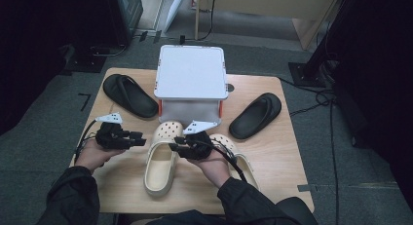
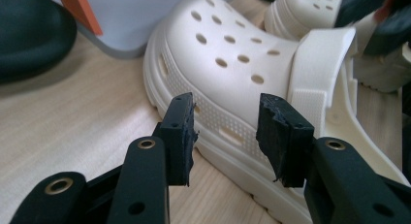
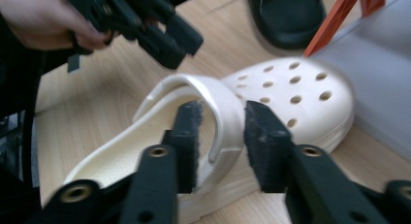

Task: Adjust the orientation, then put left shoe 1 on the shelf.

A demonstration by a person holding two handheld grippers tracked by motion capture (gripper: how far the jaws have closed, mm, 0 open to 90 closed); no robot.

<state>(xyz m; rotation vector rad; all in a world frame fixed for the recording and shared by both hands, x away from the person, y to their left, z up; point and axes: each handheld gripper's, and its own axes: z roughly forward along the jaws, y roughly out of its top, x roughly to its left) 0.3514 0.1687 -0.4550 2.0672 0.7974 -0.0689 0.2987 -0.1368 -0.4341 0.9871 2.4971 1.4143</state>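
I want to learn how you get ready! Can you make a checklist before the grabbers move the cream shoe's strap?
1. Right gripper lined up on the strap: ok, strap sits between its jaws.
2. Strap gripped: not ok, pads not pressing yet.
3. Left gripper ready: ok, open beside the cream clog.
4. Second clog out of the way: cannot tell, the hand covers it.
5. Table room: ok.

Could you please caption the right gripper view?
Right claw open astride the heel strap of a cream perforated foam clog.
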